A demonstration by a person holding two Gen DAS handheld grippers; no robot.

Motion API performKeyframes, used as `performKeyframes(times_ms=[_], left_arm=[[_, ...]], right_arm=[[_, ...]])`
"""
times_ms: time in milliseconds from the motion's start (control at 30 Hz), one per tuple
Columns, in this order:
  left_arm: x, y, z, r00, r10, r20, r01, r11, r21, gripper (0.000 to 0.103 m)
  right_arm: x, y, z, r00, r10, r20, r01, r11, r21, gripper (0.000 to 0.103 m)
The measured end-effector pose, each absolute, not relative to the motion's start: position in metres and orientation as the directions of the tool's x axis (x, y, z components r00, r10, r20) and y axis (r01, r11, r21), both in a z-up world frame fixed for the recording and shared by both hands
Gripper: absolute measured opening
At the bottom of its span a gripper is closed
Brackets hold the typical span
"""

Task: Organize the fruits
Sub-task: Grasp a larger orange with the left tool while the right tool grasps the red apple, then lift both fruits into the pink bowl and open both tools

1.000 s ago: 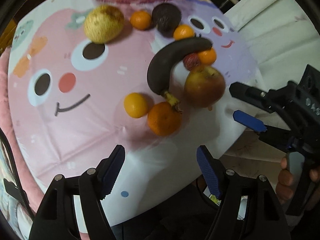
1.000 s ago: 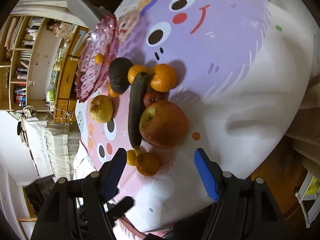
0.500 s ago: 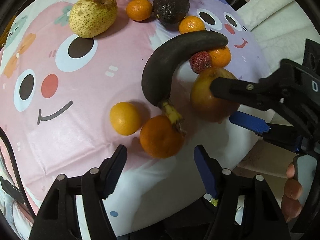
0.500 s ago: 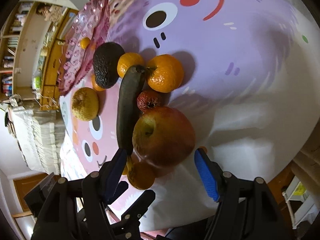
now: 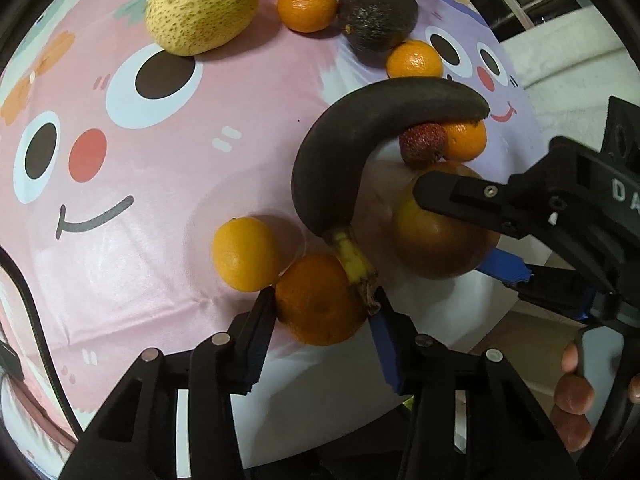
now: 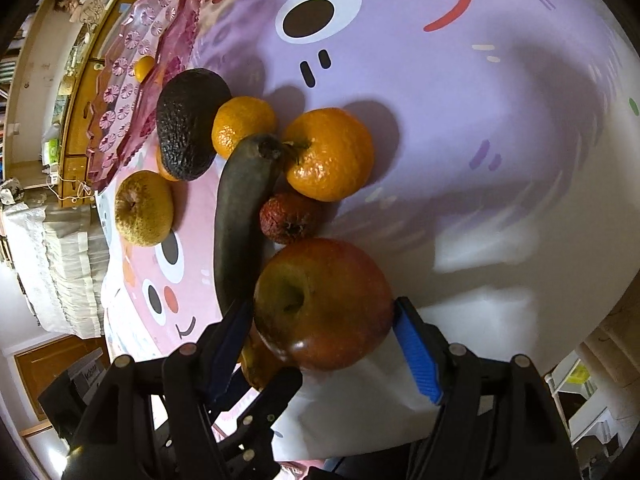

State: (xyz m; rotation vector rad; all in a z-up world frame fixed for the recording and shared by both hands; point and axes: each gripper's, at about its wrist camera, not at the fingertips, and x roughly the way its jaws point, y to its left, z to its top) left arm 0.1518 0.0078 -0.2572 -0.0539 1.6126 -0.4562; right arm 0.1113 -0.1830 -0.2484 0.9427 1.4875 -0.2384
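both grippers point steeply down, the left gripper (image 5: 322,308) having just been closing, its pads now against an orange (image 5: 320,300), while the right gripper (image 6: 324,320) straddles an apple (image 6: 324,304), pads beside its flanks.

The right gripper (image 5: 460,236) has white letters on its black body, at about 3 o'clock in the left wrist view. They read "DA", and the picture edge cuts off the rest. The cloth (image 5: 160,200) has only drawn faces, with no words on it.
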Motion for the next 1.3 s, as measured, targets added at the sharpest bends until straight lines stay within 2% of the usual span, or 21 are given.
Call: performKeyframes(times_ms=[233, 767, 967, 1300], left_arm=[[0.155, 0.008, -0.258, -0.123, -0.311, -0.943, 0.232, 0.915, -0.332, 0.044], [0.124, 0.052, -0.249, -0.166, -0.319, -0.933, 0.255, 0.9, -0.353, 0.043], [0.12, 0.071, -0.229, -0.145, -0.323, -0.935, 0.256, 0.901, -0.351, 0.043], [0.139, 0.086, -0.159, 0.003, -0.352, -0.936, 0.286, 0.897, -0.336, 0.043]], right_arm=[[0.116, -0.175, -0.255, 0.062, 0.382, -0.922, 0.669, 0.669, 0.323, 0.071], [0.088, -0.148, -0.246, 0.054, 0.305, -0.951, 0.698, 0.669, 0.254, 0.07], [0.074, -0.139, -0.233, 0.075, 0.313, -0.947, 0.712, 0.648, 0.271, 0.07], [0.073, -0.151, -0.182, 0.145, 0.294, -0.945, 0.648, 0.693, 0.315, 0.07]])
